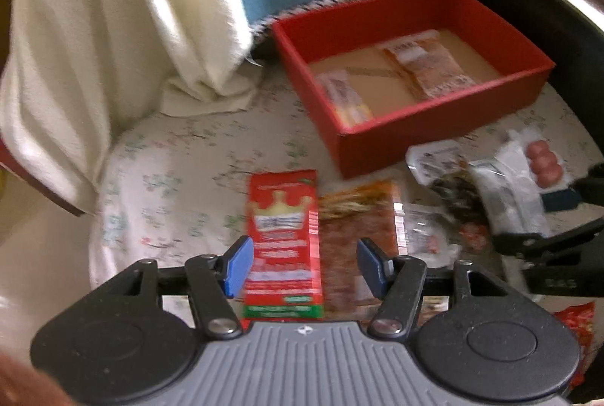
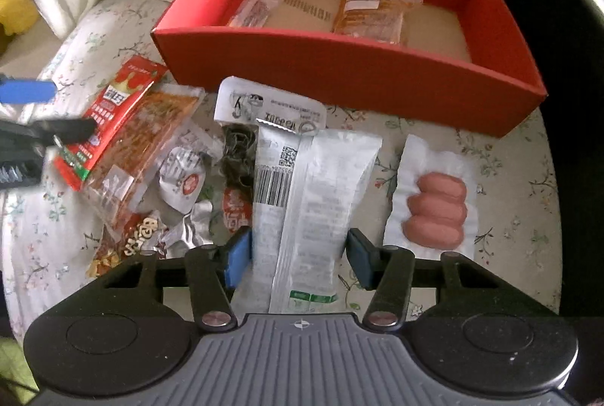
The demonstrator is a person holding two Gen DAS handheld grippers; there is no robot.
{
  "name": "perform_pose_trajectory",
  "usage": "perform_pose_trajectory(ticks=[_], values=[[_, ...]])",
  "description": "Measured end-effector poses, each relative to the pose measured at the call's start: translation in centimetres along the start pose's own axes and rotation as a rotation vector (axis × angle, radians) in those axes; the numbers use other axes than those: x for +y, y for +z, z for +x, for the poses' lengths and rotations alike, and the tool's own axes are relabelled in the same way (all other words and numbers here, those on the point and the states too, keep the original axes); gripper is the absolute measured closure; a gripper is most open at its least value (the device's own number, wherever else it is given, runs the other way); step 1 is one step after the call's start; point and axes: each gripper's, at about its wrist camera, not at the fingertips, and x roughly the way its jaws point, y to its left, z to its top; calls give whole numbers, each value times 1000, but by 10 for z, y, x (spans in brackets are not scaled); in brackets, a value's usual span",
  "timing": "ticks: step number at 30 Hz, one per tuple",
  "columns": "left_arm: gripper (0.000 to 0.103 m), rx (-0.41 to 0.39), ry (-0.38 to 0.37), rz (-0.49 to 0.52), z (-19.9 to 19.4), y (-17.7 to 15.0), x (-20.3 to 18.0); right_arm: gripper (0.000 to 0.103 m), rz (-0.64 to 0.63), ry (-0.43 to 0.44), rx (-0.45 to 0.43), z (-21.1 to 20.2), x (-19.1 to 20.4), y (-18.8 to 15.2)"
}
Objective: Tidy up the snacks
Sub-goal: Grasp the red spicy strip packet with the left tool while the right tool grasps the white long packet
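- Floral cloth [image 2: 113, 24] covers the surface; on it we find a red box [image 2: 339, 66] holding two snack packets.
- Right gripper [image 2: 298, 257] straddles a silver packet [image 2: 317, 187]; its left pad appears to touch the edge, the right pad stands just clear, so we record it spread.
- Left gripper [image 1: 302, 266] hangs spread above a red crown packet [image 1: 281, 236], blurred.
- Sausage pack [image 2: 434, 209] lies just beside the silver packet.

Red box [image 2: 339, 66] with tan floor; white floral-printed cloth [image 2: 509, 179]; silver packet [image 2: 313, 202] (barcode printed in black); pink sausages [image 2: 438, 213] sealed in clear wrap; blue gripper pads [image 2: 238, 255].
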Motion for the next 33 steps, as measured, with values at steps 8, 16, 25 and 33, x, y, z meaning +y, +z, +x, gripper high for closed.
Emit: perform_pose_trajectory(ticks=[8, 16, 25, 33], values=[[45, 57, 39, -137, 17, -10, 50, 45, -4, 27, -32, -12, -2, -3], [45, 122, -19, -125, 47, 0, 30, 45, 13, 44, -62, -18, -7, 0], [53, 163, -13, -206, 70, 2, 40, 44, 38, 73, -82, -22, -9, 1], [64, 156, -22, -227, 57, -3, 45, 48, 37, 73, -76, -19, -10, -1]])
